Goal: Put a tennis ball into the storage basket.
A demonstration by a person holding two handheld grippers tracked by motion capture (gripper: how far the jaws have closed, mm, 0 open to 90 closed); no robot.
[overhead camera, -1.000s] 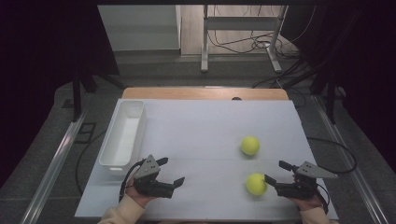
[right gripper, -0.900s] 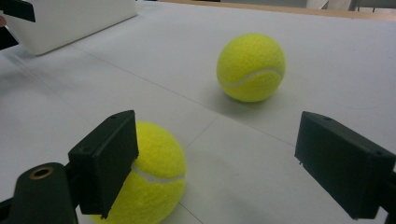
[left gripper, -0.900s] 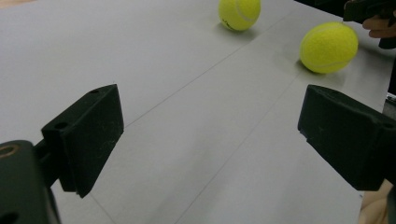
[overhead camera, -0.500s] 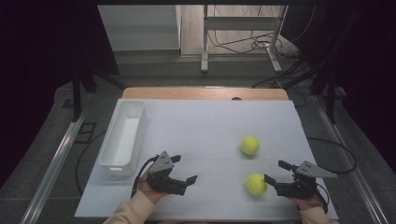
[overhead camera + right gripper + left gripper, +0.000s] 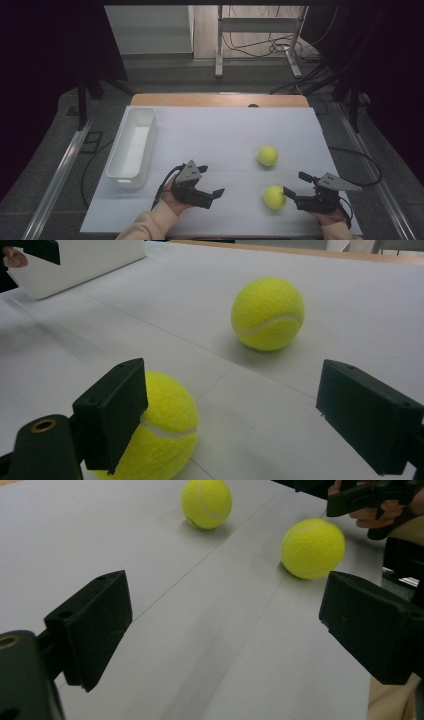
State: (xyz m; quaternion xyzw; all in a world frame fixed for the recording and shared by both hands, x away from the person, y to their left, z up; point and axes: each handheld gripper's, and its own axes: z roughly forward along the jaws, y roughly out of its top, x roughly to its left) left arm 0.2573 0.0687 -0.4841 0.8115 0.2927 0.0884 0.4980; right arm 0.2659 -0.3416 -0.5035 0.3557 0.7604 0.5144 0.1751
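We hold our right tongs point(image 5: 292, 190) wide open, empty, beside the near tennis ball point(image 5: 274, 197) on the white surface point(image 5: 220, 140). Our left tongs point(image 5: 212, 190) also gape empty. A jaw nudge could roll the ball away.

Bright sheet, dark surroundings (near jaws blurred)

2 balls: one far point(image 5: 267, 156), one near point(image 5: 274, 197). 1 white bin point(image 5: 132, 148). 2 tongs: left point(image 5: 209, 192), right point(image 5: 295, 186). 1 tabletop point(image 5: 215, 135). 2 hands, one per tongs: left point(image 5: 172, 199), right point(image 5: 327, 216).
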